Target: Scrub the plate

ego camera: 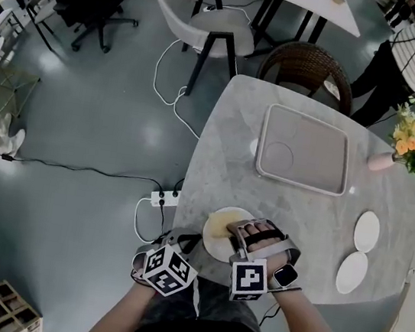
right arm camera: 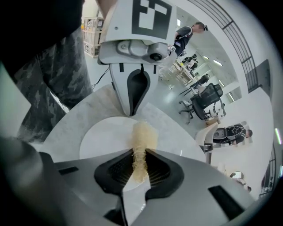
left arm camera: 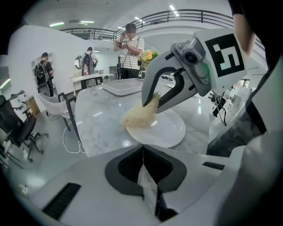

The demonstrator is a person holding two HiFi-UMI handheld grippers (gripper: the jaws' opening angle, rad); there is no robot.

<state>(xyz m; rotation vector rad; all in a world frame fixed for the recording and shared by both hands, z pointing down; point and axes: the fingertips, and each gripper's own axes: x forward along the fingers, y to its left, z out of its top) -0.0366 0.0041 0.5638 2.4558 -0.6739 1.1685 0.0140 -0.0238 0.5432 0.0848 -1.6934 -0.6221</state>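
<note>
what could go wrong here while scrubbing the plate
1. The round white plate lies near the grey marble table's edge, and the shut left gripper isn't clamping it, so scrubbing may push it off.
2. The right gripper pinches only one end of the beige fibrous scrubber, which could slip out.

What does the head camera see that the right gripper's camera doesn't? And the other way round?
Only the head view shows the whole table: the grey tray, two small white plates near its right edge, and the flowers.

Only the right gripper view shows, close up, the right gripper with its jaws shut on the yellowish scrubber.

Both show the white plate under the scrubber at the table's near edge, and the left gripper at the plate's rim.
</note>
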